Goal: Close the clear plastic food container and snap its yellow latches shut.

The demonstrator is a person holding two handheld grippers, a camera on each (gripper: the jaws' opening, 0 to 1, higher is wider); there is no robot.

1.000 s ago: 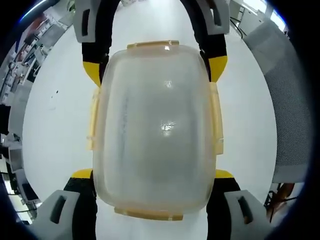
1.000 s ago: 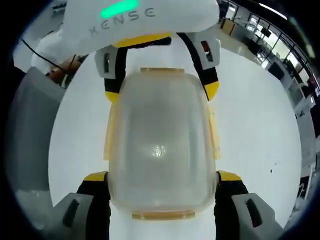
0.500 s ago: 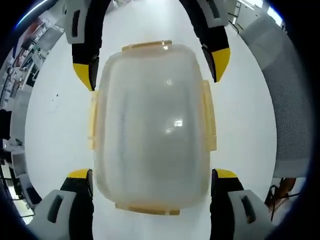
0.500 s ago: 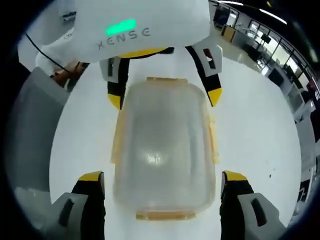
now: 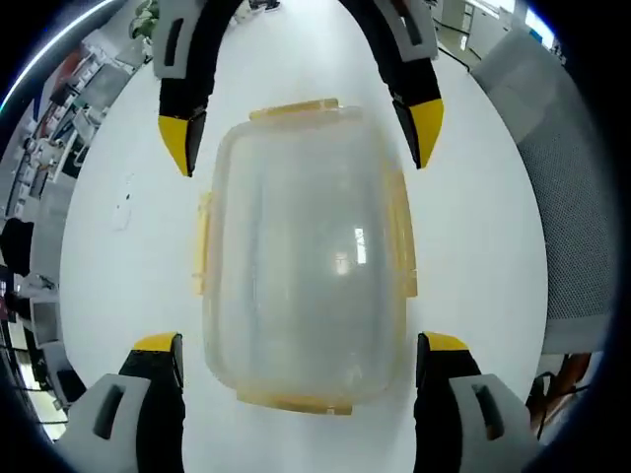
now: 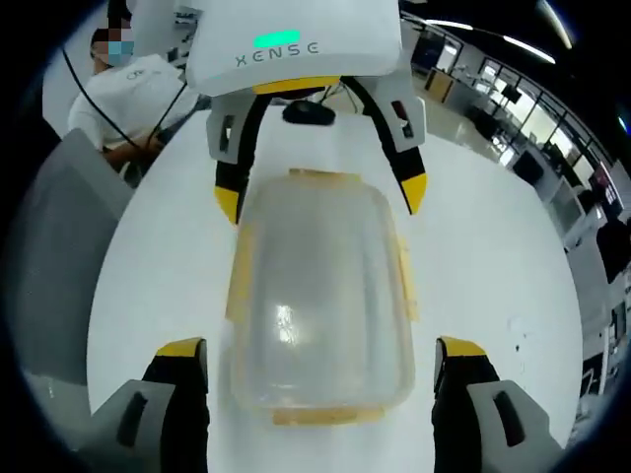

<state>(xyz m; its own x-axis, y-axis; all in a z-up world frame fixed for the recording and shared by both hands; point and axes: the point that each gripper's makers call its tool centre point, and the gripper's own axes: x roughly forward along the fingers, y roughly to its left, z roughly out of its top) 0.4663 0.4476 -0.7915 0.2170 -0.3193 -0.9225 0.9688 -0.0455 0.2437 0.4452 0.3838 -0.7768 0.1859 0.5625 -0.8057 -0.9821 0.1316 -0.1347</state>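
Clear plastic food container (image 5: 306, 256) (image 6: 320, 296), lid on, sits mid-table on the white table (image 5: 108, 286), between the spread-open left gripper (image 5: 301, 345) and right gripper (image 6: 320, 345), untouched.

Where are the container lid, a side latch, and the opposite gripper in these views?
Container lid (image 5: 306, 266): left gripper view, centre of the clear top.
Yellow side latch (image 5: 402, 236): left gripper view, strip along the container's right edge.
Left gripper (image 6: 320, 202): right gripper view, midway between its yellow fingertips.
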